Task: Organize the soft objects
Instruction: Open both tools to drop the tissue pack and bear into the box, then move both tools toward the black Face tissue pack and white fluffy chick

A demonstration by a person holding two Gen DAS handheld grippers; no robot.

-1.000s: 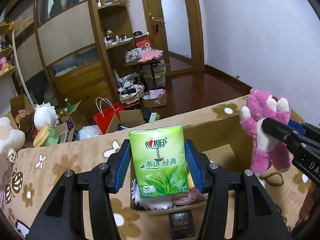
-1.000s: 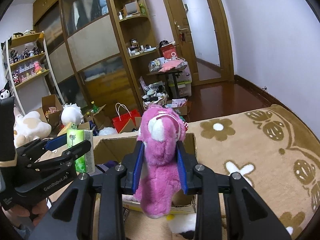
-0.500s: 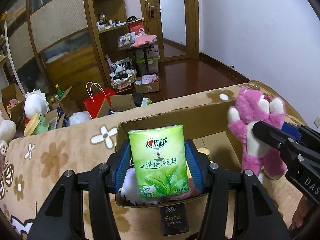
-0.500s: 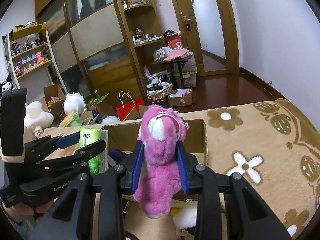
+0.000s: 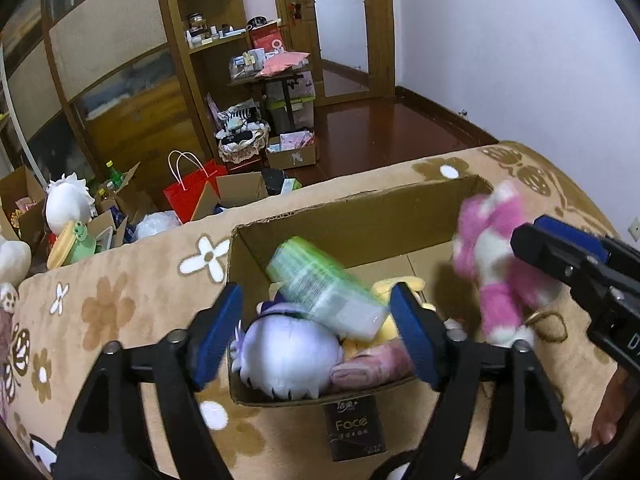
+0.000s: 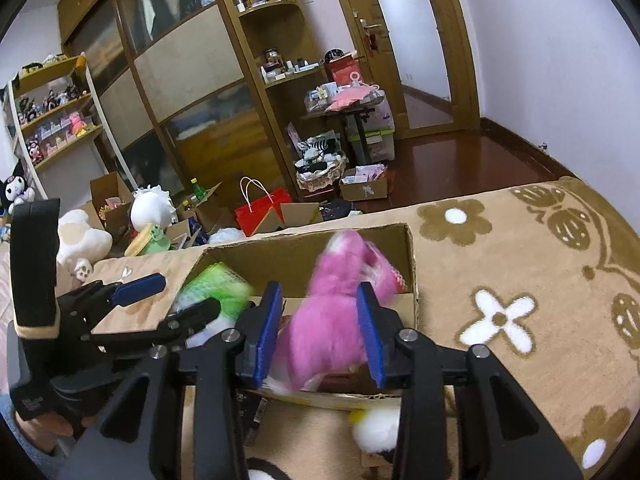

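Observation:
An open cardboard box sits on a brown flowered blanket. My left gripper is open over the box's near left part. The green tissue pack is free of it, blurred and tilted, falling onto a white plush and other soft things in the box. My right gripper is open too. The pink plush bear is blurred and dropping between its pads into the box. The bear also shows in the left wrist view, and the pack in the right wrist view.
A black "Face" packet lies against the box's near wall. A white plush lies on the blanket in front of the box. Beyond the bed are a red bag, cardboard boxes, plush toys and wooden shelving.
Both grippers have opened and tipped down over the box. The tissue pack and the pink bear have left the pads and are falling into the box.

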